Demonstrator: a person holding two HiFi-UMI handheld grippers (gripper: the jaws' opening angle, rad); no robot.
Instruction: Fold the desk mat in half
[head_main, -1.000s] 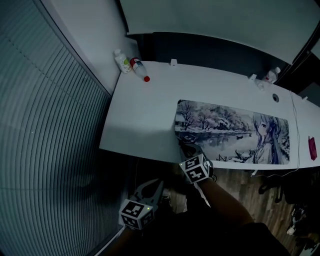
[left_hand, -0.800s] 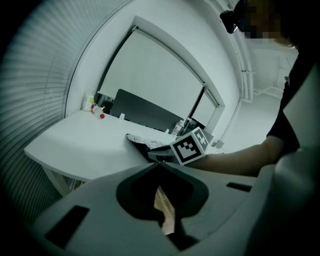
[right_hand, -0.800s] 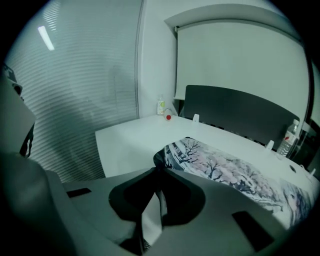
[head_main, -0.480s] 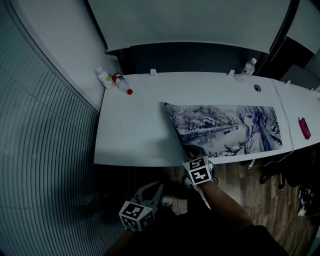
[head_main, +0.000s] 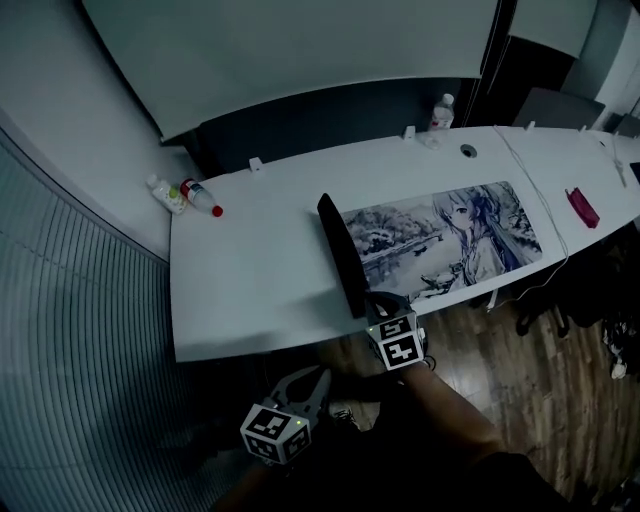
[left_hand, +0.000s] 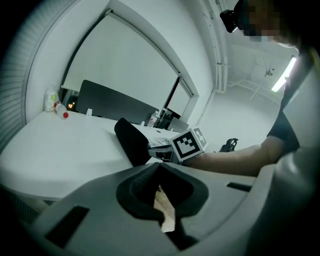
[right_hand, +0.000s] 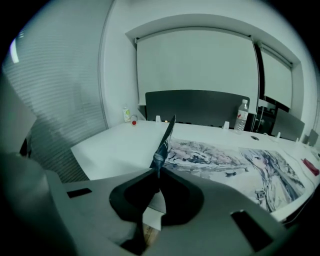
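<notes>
— What is my right gripper (head_main: 378, 300) on?

— Its jaws have just been closing, and I see them pinched on the near left corner of the desk mat (head_main: 450, 235), right at the front edge of the white desk (head_main: 250, 280). In the right gripper view the corner sits between the tips and the fabric runs up and away from them.

— Where is the rest of the mat?

— It lies flat, print up, on the right part of the desk. Only the left short end (head_main: 340, 255) is raised, and it stands on edge with its dark underside facing left.

— And my left gripper (head_main: 318, 372)?

— I hold it off the desk, nearer me than the front edge and well apart from the mat. Its tips meet with nothing between them.

— What else is on the desk?

— Two small bottles (head_main: 198, 194) lie at the far left corner and a clear water bottle (head_main: 441, 110) stands at the back edge. A pink item (head_main: 582, 207) lies to the right of the mat. None of them touches the mat.
</notes>
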